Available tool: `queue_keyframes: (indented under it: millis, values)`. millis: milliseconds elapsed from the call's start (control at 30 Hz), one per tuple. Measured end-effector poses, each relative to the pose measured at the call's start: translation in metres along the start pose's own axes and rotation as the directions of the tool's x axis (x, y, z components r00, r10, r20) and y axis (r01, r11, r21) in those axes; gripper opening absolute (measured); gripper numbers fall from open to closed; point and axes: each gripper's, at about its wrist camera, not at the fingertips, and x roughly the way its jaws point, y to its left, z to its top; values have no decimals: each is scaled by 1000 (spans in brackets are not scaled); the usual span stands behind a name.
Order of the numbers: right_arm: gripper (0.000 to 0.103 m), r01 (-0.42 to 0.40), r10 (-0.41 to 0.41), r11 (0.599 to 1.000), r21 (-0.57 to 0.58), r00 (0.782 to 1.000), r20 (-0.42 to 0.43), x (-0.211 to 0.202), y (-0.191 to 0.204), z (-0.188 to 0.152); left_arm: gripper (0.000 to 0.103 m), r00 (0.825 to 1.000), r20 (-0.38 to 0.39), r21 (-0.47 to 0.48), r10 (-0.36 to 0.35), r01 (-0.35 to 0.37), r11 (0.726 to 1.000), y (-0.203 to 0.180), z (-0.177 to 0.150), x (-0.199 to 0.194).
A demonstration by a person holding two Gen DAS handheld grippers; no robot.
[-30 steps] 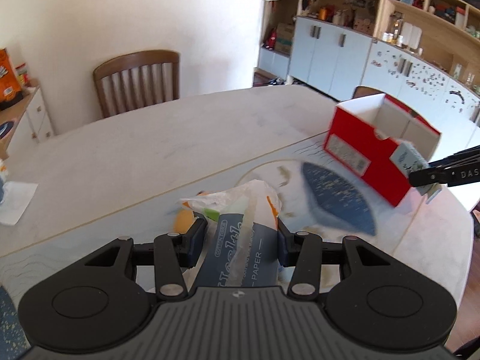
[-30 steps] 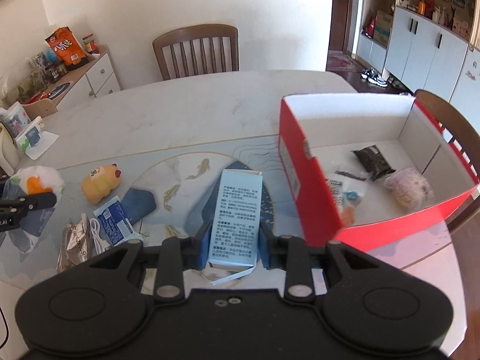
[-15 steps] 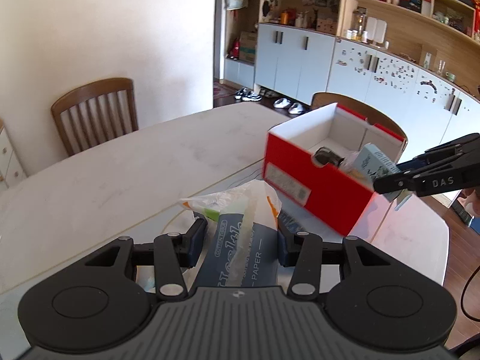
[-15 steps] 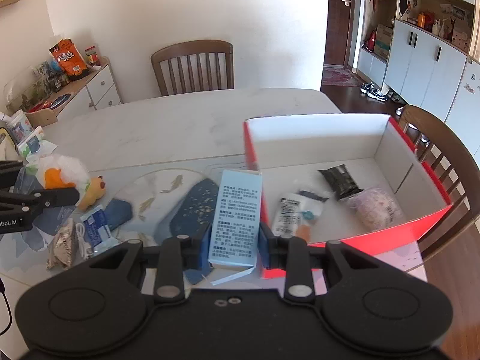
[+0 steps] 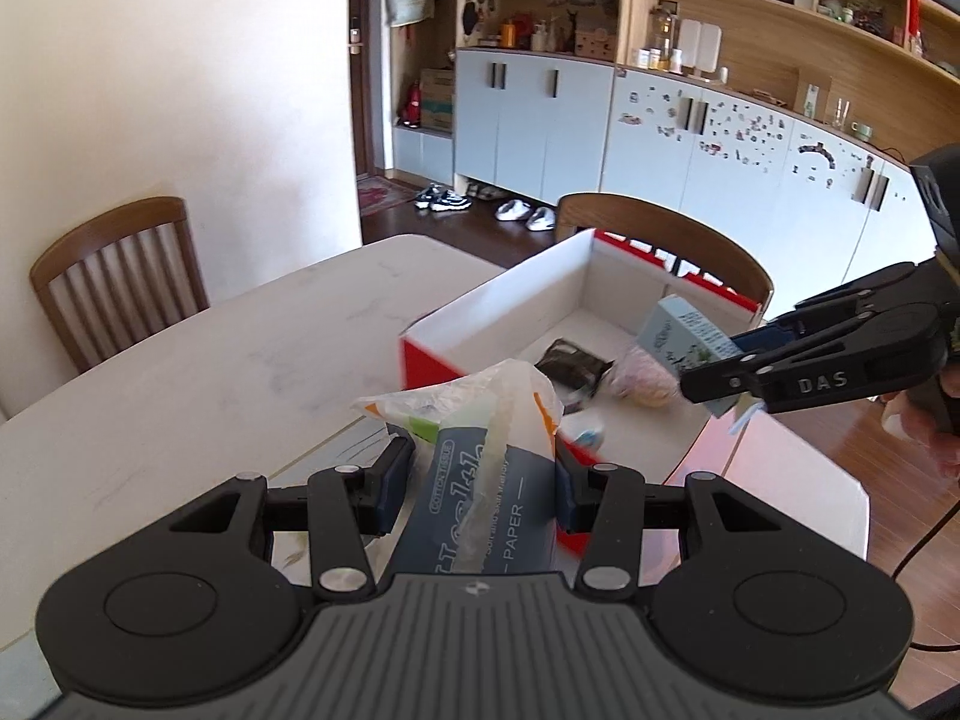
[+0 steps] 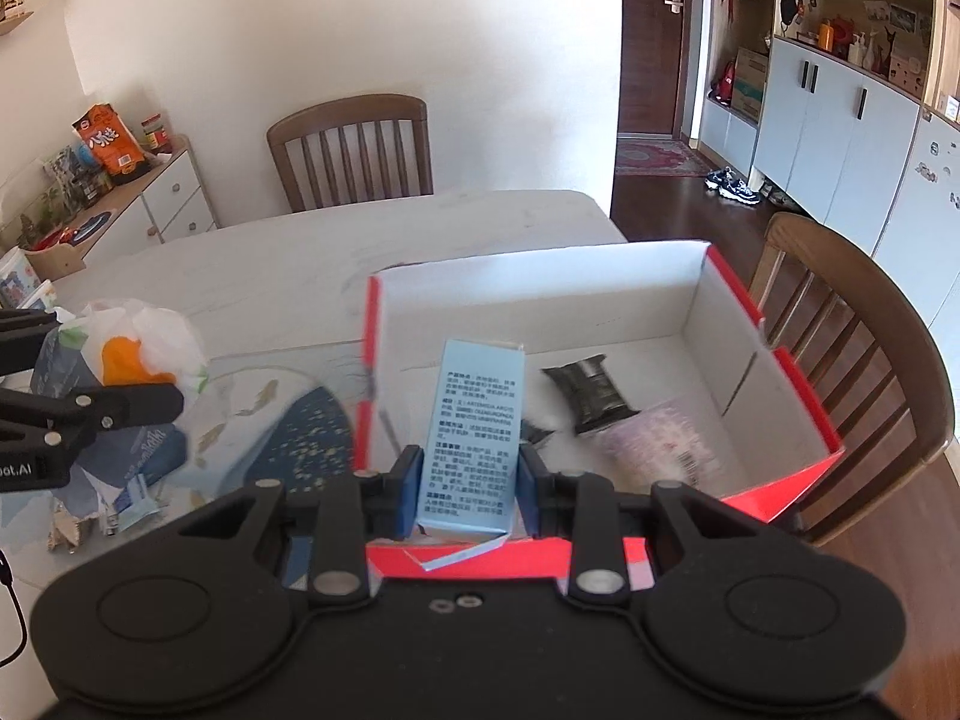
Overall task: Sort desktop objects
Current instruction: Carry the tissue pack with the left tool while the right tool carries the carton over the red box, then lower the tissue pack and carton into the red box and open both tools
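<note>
My left gripper (image 5: pixel 483 480) is shut on a blue tissue pack (image 5: pixel 480 516) wrapped in a white plastic bag (image 5: pixel 474 396), held just before the near corner of the red box (image 5: pixel 429 360). My right gripper (image 6: pixel 468 480) is shut on a light blue carton (image 6: pixel 474 432), hanging over the red box (image 6: pixel 798 372). From the left wrist view the right gripper (image 5: pixel 714 384) and its carton (image 5: pixel 684 336) hover above the box's right side. Inside the box lie a black packet (image 6: pixel 591 390) and a pinkish pouch (image 6: pixel 660 444).
Wooden chairs stand at the table's far side (image 6: pixel 354 150) and behind the box (image 6: pixel 864 348). Loose wrappers and a small packet (image 6: pixel 120 504) lie on the patterned mat (image 6: pixel 300 438) at the left. A sideboard (image 6: pixel 150 204) with snacks stands at the far left.
Both grippers have swung toward the red box with their loads. The carton now hangs over the box's inside, and the tissue pack has come up to the box's near corner.
</note>
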Motion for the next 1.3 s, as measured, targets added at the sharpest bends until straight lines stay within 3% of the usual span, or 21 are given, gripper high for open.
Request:
queue_keyframes:
  millis: [367,900,1167,1300]
  values:
    - [31,-1,1,1000,23,1000,-13,9,-56,13,45,999,-21,59,-47,48,997,-50,35,45]
    - [31,8,-7,1000,13,998,-56,42,-111,35,45,988,-117,147,-100,117,982,-98,64,114]
    - [31,3,-5,1000,-23,998,-69,65,-118,48,45,965,-235,95,-113,138,986,-99,67,155]
    - [31,10,-13,999,-33,996,-89,81,-117,52,45,958,-272,113,-93,128,985,-104,68,172]
